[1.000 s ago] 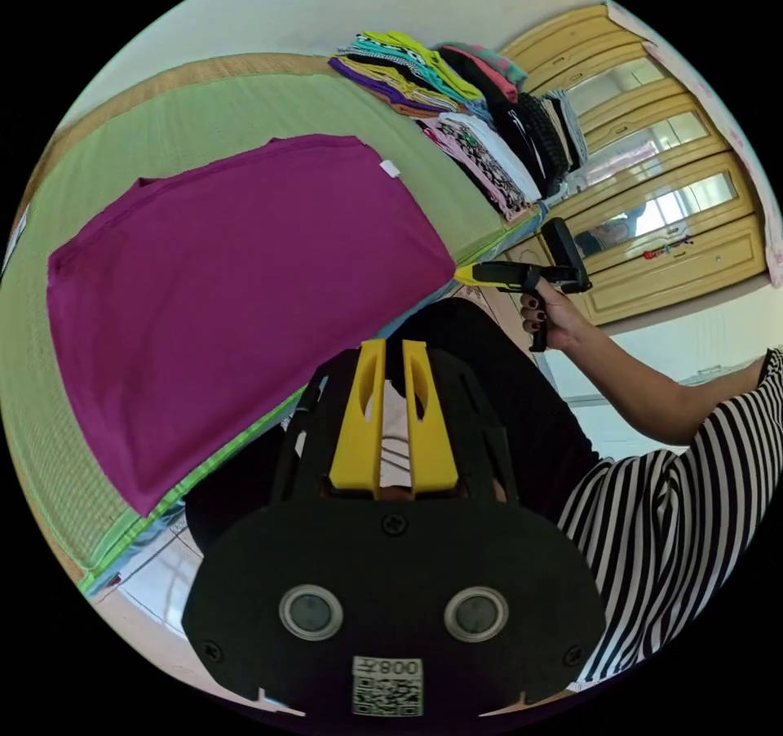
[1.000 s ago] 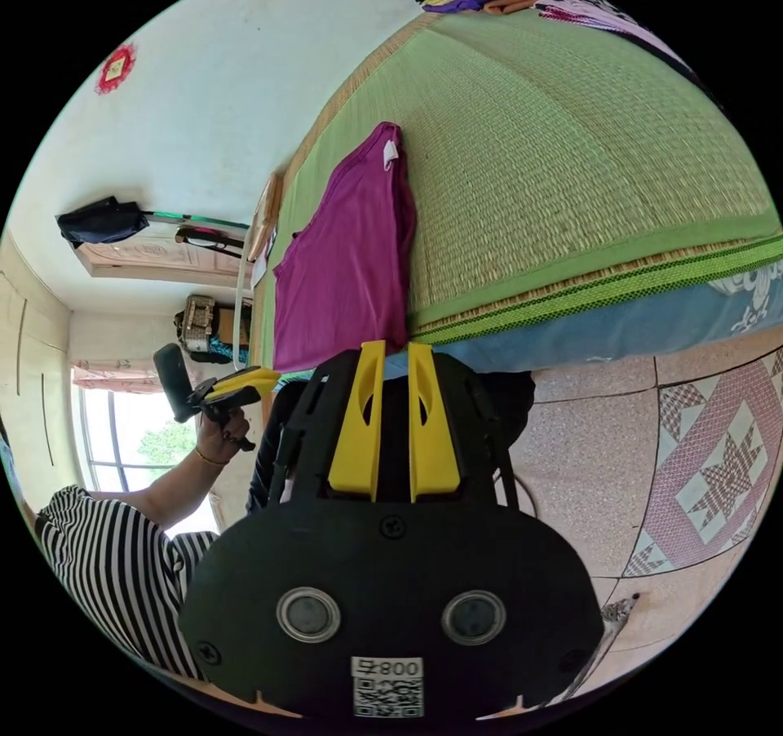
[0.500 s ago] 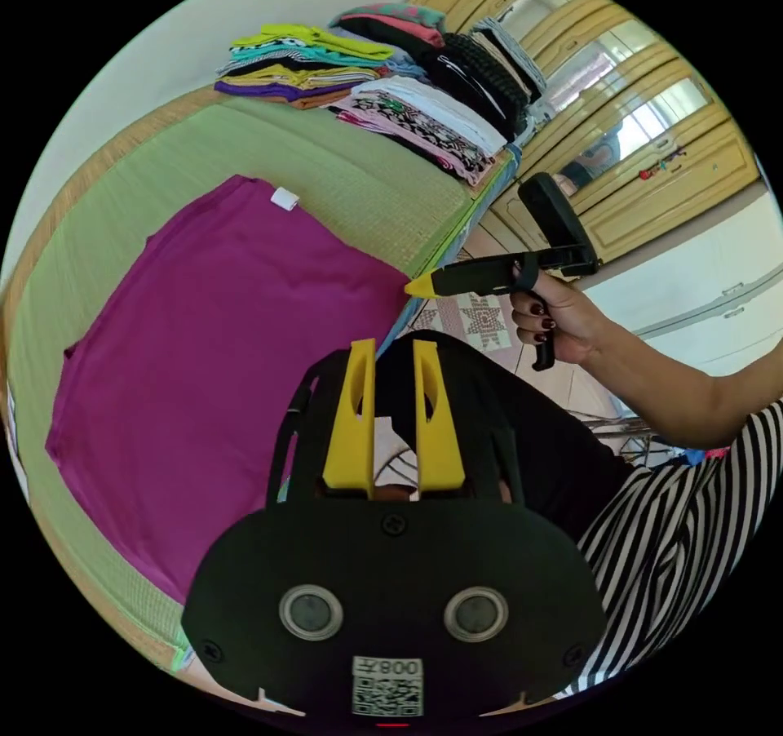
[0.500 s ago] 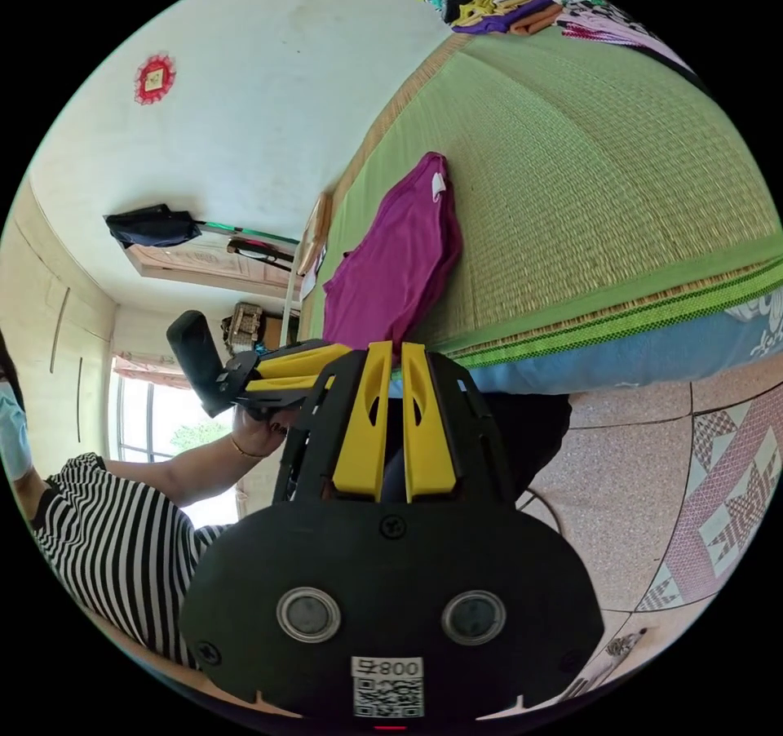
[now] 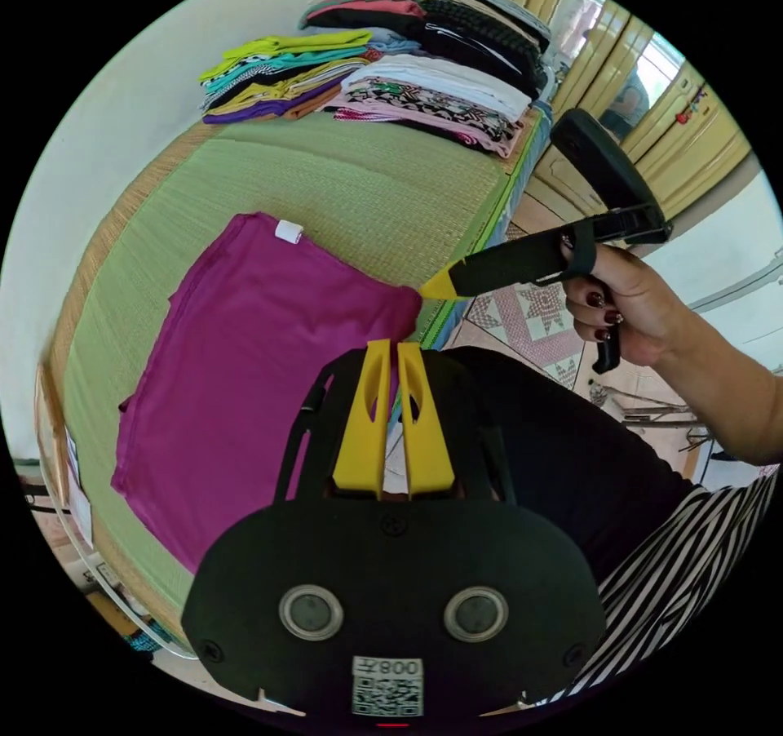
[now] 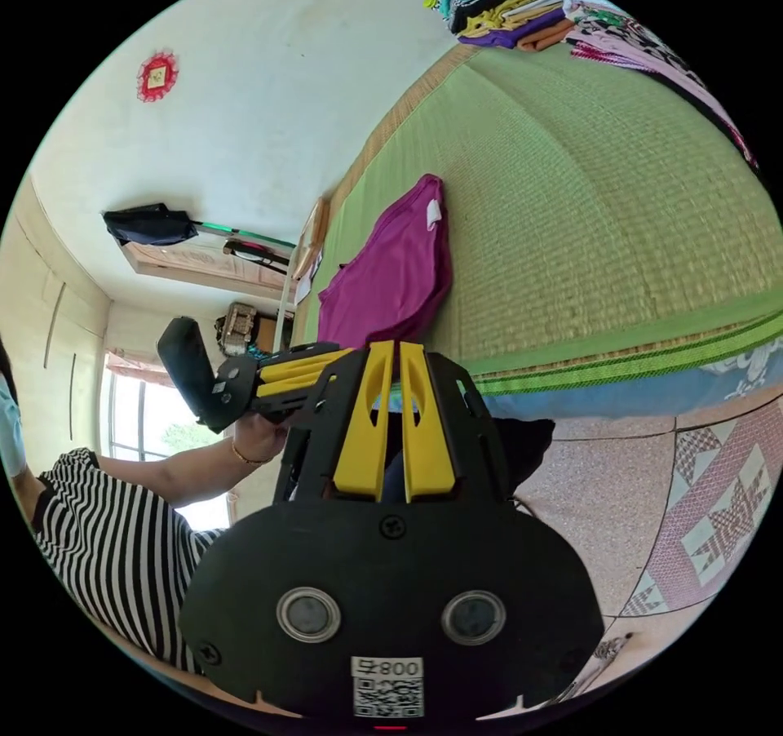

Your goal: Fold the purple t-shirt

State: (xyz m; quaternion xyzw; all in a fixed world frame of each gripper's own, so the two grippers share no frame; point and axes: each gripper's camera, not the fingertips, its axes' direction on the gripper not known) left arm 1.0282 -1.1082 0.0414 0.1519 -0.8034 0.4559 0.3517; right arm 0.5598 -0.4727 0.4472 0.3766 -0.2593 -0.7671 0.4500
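The purple t-shirt [image 5: 245, 361] lies flat on a green woven mat [image 5: 367, 189], its white tag [image 5: 288, 232] at the far end. My left gripper [image 5: 391, 348] has its jaws closed on the shirt's near hem, close to the right corner. A hand holds my right gripper [image 5: 438, 285], whose yellow tip pinches that same corner. In the right gripper view the shirt [image 6: 391, 271] runs away from my right gripper [image 6: 396, 345], shut at the hem, with the left gripper [image 6: 302, 365] just to its left, tips hidden.
Stacks of folded clothes [image 5: 391, 75] line the far end of the mat [image 6: 587, 214]. Yellow wardrobe doors [image 5: 652, 116] stand beyond them. The bed's blue edge [image 6: 620, 393] drops to a patterned tile floor [image 6: 701, 507]. A person in a striped top [image 6: 114, 540] stands close behind.
Both cameras have moved in toward the shirt's near hem. Both pairs of jaws, apart a second ago, have closed at the hem. The shirt still lies flat.
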